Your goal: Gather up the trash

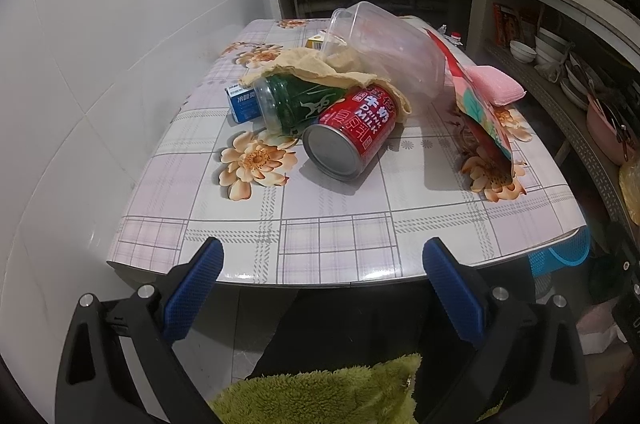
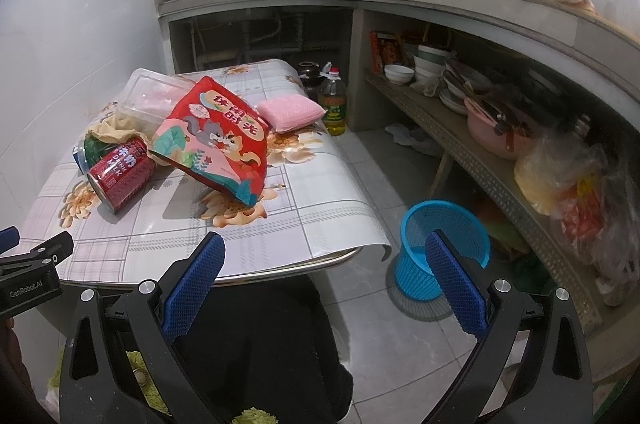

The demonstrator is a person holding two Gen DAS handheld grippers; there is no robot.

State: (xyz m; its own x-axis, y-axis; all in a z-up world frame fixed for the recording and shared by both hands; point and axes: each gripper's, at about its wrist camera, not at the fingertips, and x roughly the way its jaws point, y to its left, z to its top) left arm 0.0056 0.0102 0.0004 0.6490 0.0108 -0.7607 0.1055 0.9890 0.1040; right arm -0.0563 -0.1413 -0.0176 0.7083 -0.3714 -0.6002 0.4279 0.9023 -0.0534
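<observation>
A red milk can (image 1: pixel 352 132) lies on its side on the floral table (image 1: pixel 340 224), against a green-labelled jar (image 1: pixel 292 104) under a tan crumpled paper (image 1: pixel 316 68). A clear plastic tub (image 1: pixel 388 44) lies tipped behind them. A red snack bag (image 2: pixel 220 140) leans beside the can (image 2: pixel 120 172). A blue mesh waste basket (image 2: pixel 440 248) stands on the floor right of the table. My left gripper (image 1: pixel 320 280) is open and empty before the table's near edge. My right gripper (image 2: pixel 324 280) is open and empty, between table corner and basket.
A pink sponge (image 2: pixel 290 112) and a small blue box (image 1: pixel 240 102) also lie on the table. An oil bottle (image 2: pixel 334 104) stands on the floor behind it. A shelf of bowls and bags (image 2: pixel 500 128) runs along the right. A white tiled wall (image 1: pixel 100 64) is at the left.
</observation>
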